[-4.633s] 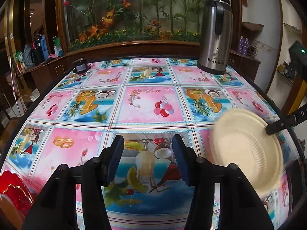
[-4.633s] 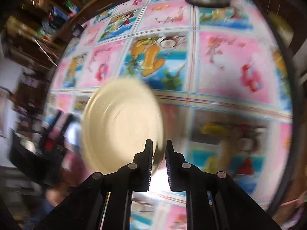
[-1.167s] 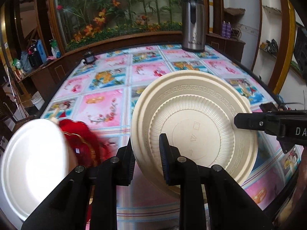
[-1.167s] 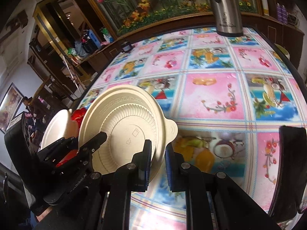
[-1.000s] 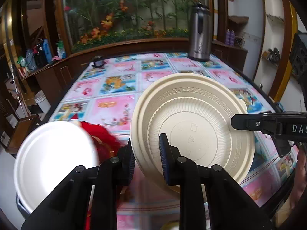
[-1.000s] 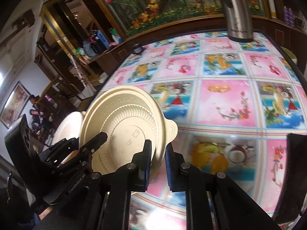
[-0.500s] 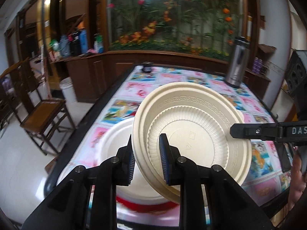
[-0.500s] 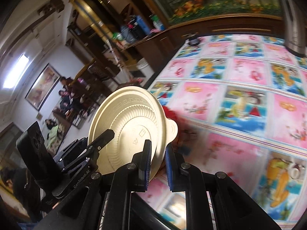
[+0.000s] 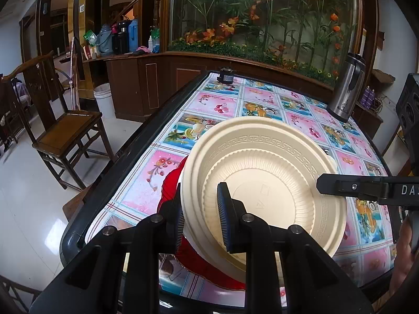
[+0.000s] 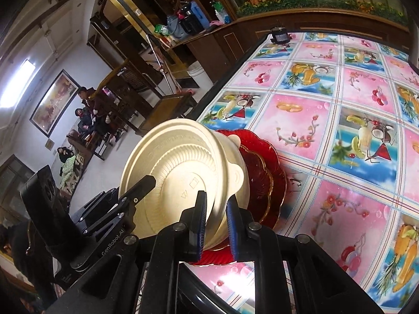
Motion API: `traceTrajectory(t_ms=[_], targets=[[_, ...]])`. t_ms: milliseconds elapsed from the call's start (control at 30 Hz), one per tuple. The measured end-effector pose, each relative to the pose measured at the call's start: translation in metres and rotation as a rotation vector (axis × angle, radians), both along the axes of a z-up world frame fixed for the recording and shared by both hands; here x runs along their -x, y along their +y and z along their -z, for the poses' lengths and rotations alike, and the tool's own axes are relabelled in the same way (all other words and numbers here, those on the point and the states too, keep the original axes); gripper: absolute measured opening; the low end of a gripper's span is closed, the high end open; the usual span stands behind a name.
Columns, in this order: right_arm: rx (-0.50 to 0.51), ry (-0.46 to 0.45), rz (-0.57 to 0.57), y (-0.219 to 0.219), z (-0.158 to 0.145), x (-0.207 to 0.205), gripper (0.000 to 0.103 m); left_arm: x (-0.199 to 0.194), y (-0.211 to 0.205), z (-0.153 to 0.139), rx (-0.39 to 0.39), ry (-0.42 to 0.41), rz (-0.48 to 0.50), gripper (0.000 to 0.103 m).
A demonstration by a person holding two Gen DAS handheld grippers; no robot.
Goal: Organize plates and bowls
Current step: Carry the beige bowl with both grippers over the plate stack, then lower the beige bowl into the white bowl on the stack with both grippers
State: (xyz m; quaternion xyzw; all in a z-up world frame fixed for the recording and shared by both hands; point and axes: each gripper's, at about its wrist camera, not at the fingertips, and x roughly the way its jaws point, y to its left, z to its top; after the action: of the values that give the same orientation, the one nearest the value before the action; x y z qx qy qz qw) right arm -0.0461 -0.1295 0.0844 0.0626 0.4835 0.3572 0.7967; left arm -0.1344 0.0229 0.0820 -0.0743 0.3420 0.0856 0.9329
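Above red plates [image 10: 264, 180], both grippers clamp cream bowl [image 9: 264, 180]; seated people only in right view.

Red plate [image 9: 172, 183] mostly hidden behind cream bowl [image 9: 262, 172]; jug's lettering too small

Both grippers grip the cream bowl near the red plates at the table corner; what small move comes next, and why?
Probably lower the cream bowl onto the red plates. It is tilted, pinched at opposite rim edges by the left gripper and right gripper, directly above that stack, so settling it level there looks like the natural step.
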Motion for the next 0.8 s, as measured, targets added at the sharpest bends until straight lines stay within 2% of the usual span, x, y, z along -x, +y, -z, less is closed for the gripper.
traceTrajectory(t_ms=[467,800], targets=[[0.027,-0.022,0.001,0.003,-0.001,0.003,0.019,0.004,0.008,0.000,-0.001,-0.009,-0.016,0.021],[-0.009,-0.028,0.020,-0.015,-0.008,0.005,0.020,0.010,0.010,-0.008,0.029,-0.026,-0.010,0.021]])
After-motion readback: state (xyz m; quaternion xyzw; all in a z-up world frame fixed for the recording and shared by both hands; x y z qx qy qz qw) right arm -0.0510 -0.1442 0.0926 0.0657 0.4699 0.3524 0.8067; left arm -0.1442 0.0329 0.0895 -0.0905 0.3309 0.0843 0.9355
